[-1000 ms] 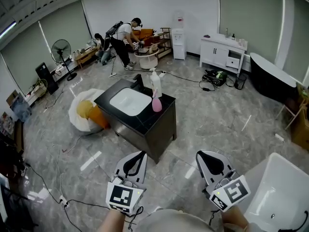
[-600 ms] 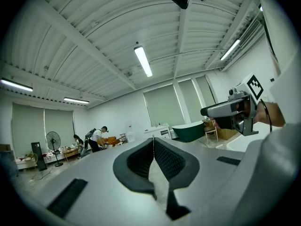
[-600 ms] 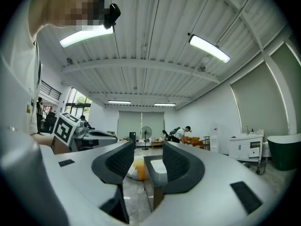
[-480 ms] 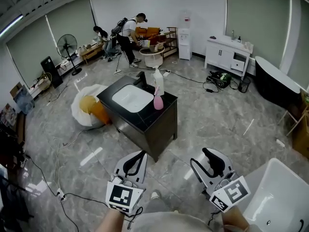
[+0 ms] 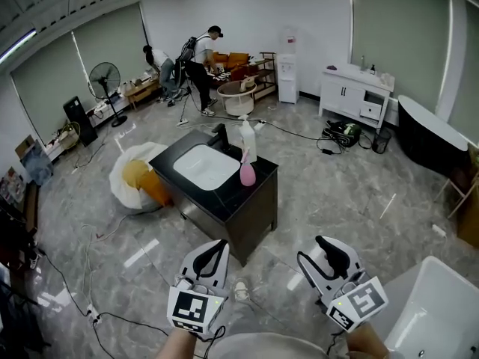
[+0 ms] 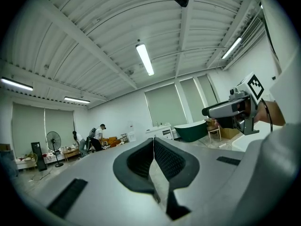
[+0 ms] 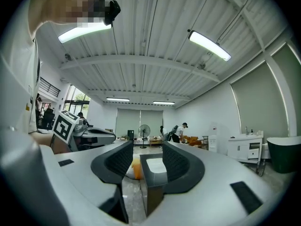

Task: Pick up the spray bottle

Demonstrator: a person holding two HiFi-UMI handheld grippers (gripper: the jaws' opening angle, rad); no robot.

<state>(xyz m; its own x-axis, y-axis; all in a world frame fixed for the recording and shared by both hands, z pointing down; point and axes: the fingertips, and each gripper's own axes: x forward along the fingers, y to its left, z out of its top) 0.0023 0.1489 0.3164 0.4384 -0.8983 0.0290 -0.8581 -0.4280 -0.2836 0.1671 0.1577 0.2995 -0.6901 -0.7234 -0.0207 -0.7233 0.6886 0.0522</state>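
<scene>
A tall white spray bottle (image 5: 248,139) stands on the right edge of a black vanity (image 5: 258,182) with a white basin, and a smaller pink bottle (image 5: 246,173) stands just in front of it. Both grippers are well short of the vanity, low in the head view, pointing level toward it. My left gripper (image 5: 218,246) is shut and empty, its tips meeting (image 6: 153,141). My right gripper (image 5: 318,251) is open with nothing between its jaws (image 7: 147,152); beyond them I see the vanity (image 7: 151,173). The bottles do not show in either gripper view.
A white bathtub (image 5: 438,305) is at the lower right and a dark one (image 5: 430,129) behind it. A white-and-orange bag (image 5: 136,174) lies left of the vanity. Cables (image 5: 90,309) trail over the floor. A fan (image 5: 103,77), a white cabinet (image 5: 355,92) and people (image 5: 198,54) are at the back.
My right gripper's jaws have gone from shut to open. Both grippers sit slightly lower in the head view and the vanity has shifted a little. The left gripper stays shut.
</scene>
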